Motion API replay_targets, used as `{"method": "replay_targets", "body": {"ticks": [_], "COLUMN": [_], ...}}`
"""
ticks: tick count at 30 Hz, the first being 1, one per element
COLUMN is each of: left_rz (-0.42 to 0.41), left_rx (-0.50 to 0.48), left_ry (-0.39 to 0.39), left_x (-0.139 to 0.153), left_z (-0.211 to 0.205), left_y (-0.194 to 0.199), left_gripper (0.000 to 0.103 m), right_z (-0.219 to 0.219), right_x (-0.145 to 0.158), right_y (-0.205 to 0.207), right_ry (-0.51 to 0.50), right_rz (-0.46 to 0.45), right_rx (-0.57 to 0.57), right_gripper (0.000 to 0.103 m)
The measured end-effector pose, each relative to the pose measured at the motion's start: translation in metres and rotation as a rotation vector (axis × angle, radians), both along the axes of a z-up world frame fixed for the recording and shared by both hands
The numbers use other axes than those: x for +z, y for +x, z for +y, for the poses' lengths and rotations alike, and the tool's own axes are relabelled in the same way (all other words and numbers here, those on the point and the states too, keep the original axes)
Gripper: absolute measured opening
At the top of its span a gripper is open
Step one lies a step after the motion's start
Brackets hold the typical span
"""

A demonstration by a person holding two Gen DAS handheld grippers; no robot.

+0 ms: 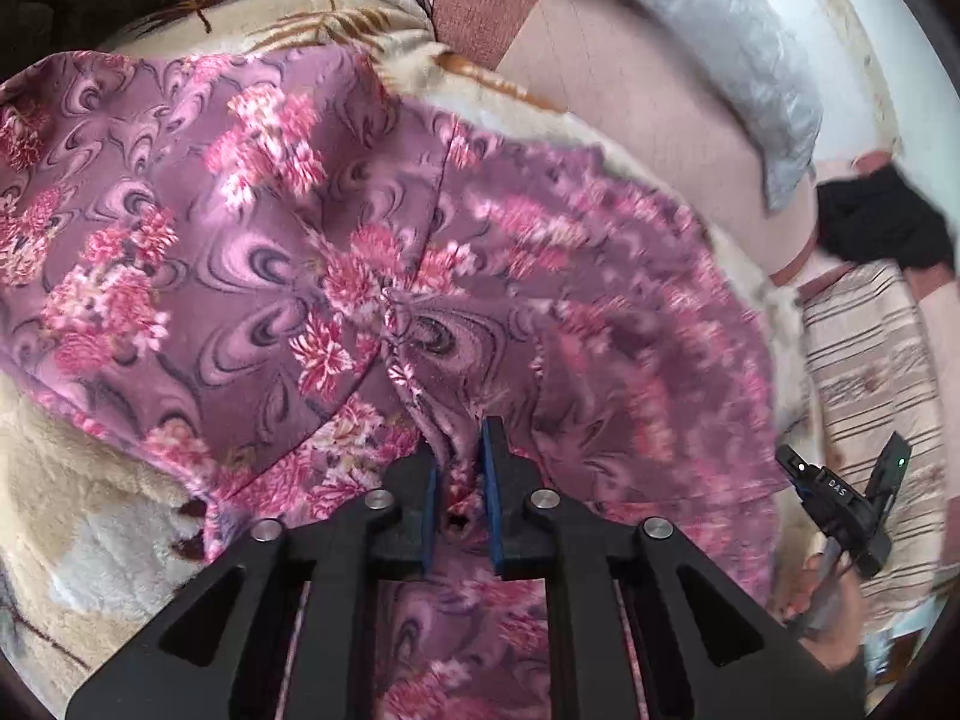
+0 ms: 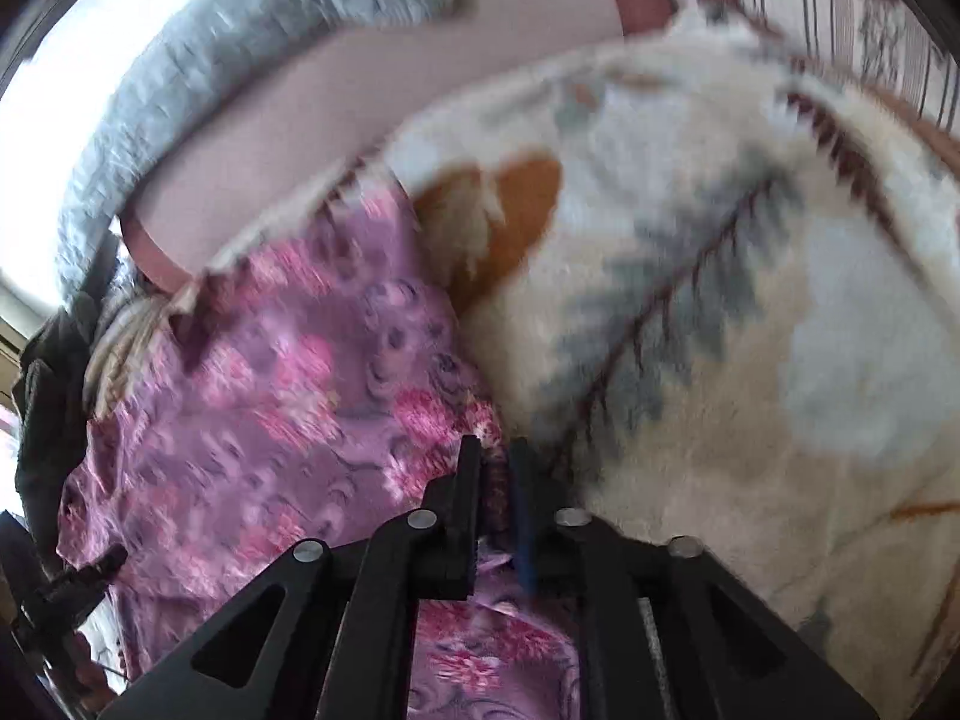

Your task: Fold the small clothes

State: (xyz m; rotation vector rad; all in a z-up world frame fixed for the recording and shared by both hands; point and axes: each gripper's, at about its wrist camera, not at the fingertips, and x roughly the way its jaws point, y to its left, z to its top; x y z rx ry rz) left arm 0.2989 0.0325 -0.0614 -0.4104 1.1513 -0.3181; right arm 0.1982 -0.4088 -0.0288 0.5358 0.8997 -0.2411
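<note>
Gripping is the step in hand: the garment [image 1: 336, 252], a purple cloth with pink flowers, lies spread over a cream fleece blanket [image 1: 78, 480] on the bed, and both grippers have hold of its near edge. In the left wrist view the left gripper [image 1: 461, 468] has its jaws drawn nearly together on a bunched pleat of the cloth, which puckers up between the blue pads [image 1: 489, 480] with creases running out from the pinch. In the right wrist view the right gripper [image 2: 495, 480] is likewise closed down to a narrow gap, with a thin strip of the garment's edge caught between its fingers, right where the cloth meets the blanket. That view is blurred, so how deep the bite goes I cannot tell.

Beyond the garment sit a pink sheet [image 1: 630, 90], a grey pillow [image 1: 750, 60] and something black [image 1: 882, 222] at the far side; the right gripper also shows at the left view's edge.

With both pinches made, the fold itself seems not yet begun. The next move, as I judge it, calls for lifting both holds together and carrying the near edge over toward the far one, keeping the two hands level so the cloth lands square and does not drag the blanket.
</note>
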Motion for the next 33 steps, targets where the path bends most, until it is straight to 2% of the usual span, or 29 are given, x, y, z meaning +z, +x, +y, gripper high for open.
{"method": "replay_targets", "body": {"ticks": [3,6,8,9,11,12,14,16,17,19,20,22,23,24,25,26,28,30,33], "left_rz": [-0.088,-0.135,-0.118,-0.091,-0.028,-0.014,-0.034,-0.046,-0.046,-0.029,-0.028,-0.026,-0.021,-0.021,-0.026,-0.033,-0.039,-0.039,-0.046], "left_rx": [0.052,0.054,0.036,0.022,-0.006,-0.012,-0.008,-0.012,-0.008,-0.015,-0.017,-0.023,-0.023,-0.015,-0.003,0.016,0.083,0.156,0.275], "left_ry": [-0.011,-0.037,-0.027,0.006,0.108,0.135,0.139,0.117,0.109,0.108,0.113,0.116,0.107,0.091,0.078,0.072,0.071,0.06,0.067], "left_x": [0.025,0.032,0.023,0.015,-0.003,-0.012,-0.007,0.0,0.0,-0.004,-0.004,0.0,0.003,0.007,0.011,0.016,0.025,0.032,0.042], "left_z": [0.012,0.012,0.006,0.0,-0.012,-0.015,-0.017,-0.016,-0.016,-0.016,-0.017,-0.017,-0.014,-0.009,-0.003,0.004,0.023,0.048,0.09], "left_y": [-0.005,-0.007,-0.004,-0.002,0.004,0.005,0.004,0.003,0.003,0.002,0.002,0.001,0.002,0.002,0.001,0.002,0.005,0.007,0.008], "left_gripper": [0.01,0.017,0.02,0.021,0.019,0.019,0.02,0.025,0.031,0.033,0.033,0.034,0.034,0.035,0.039,0.048,0.055,0.055,0.055], "right_z": [0.0,0.009,0.012,0.015,0.023,0.028,0.035,0.045,0.049,0.063,0.072,0.091,0.099,0.107,0.116,0.125,0.143,0.165,0.201], "right_x": [0.025,0.023,0.01,-0.004,-0.032,-0.034,-0.022,-0.006,-0.001,0.0,-0.003,-0.022,-0.031,-0.029,-0.022,-0.016,-0.007,-0.003,-0.004], "right_y": [0.006,0.023,0.026,0.028,0.035,0.032,0.029,0.022,0.022,0.022,0.024,0.034,0.038,0.034,0.031,0.029,0.029,0.032,0.049], "right_ry": [0.044,0.065,0.092,0.103,0.077,0.043,0.011,0.045,0.054,0.085,0.093,0.081,0.039,-0.03,-0.082,-0.093,-0.046,-0.027,0.064], "right_rz": [-0.147,-0.159,-0.142,-0.104,0.034,0.018,0.003,-0.08,-0.103,-0.121,-0.111,0.0,0.068,0.048,0.021,-0.008,-0.069,-0.095,-0.069], "right_rx": [0.0,0.015,0.015,0.018,0.024,0.029,0.031,0.061,0.075,0.139,0.173,0.25,0.263,0.262,0.259,0.267,0.308,0.349,0.426], "right_gripper": [0.021,0.021,0.021,0.021,0.02,0.019,0.022,0.022,0.022,0.023,0.025,0.033,0.03,0.03,0.034,0.034,0.033,0.034,0.034]}}
